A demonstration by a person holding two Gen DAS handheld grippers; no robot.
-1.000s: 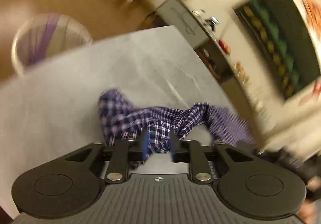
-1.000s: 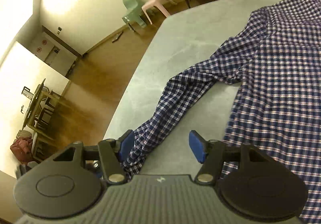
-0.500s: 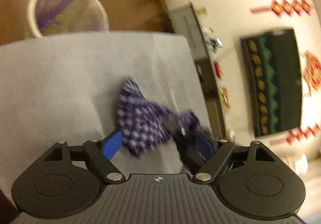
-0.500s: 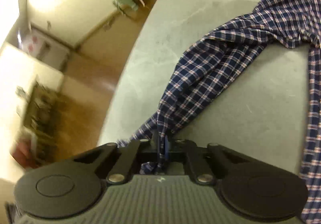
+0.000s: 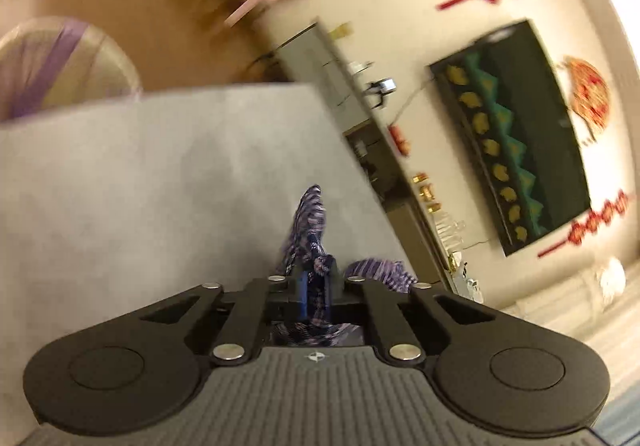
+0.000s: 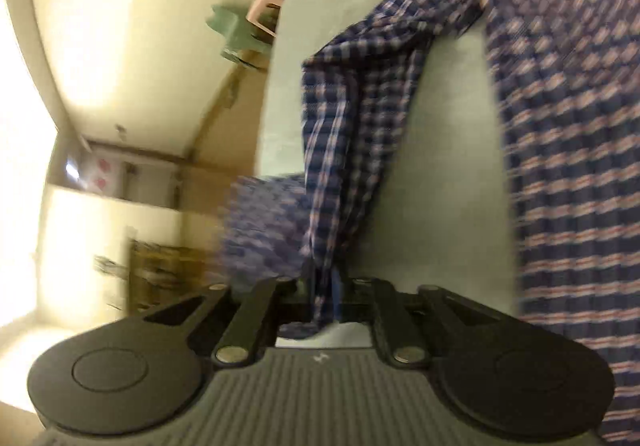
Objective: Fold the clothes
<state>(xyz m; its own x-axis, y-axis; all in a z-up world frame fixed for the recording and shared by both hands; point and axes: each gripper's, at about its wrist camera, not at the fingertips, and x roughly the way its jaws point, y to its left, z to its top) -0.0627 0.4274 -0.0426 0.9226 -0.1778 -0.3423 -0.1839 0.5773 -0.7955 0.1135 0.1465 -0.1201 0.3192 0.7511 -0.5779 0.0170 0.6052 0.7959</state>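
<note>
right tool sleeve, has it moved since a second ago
Yes. The sleeve lay flat on the grey table between open jaws; now the right tool pinches its end and it hangs off the table's near edge.

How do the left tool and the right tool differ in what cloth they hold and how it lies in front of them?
The left tool is shut on a small bunched tip of the plaid shirt, which sticks up in front of it. The right tool pinches a long sleeve stretching away to the shirt body; its jaws are opening slightly. Beyond the left tool the gray table is mostly bare; beside the right tool, cloth covers much of it. Both hold the same shirt.
</note>
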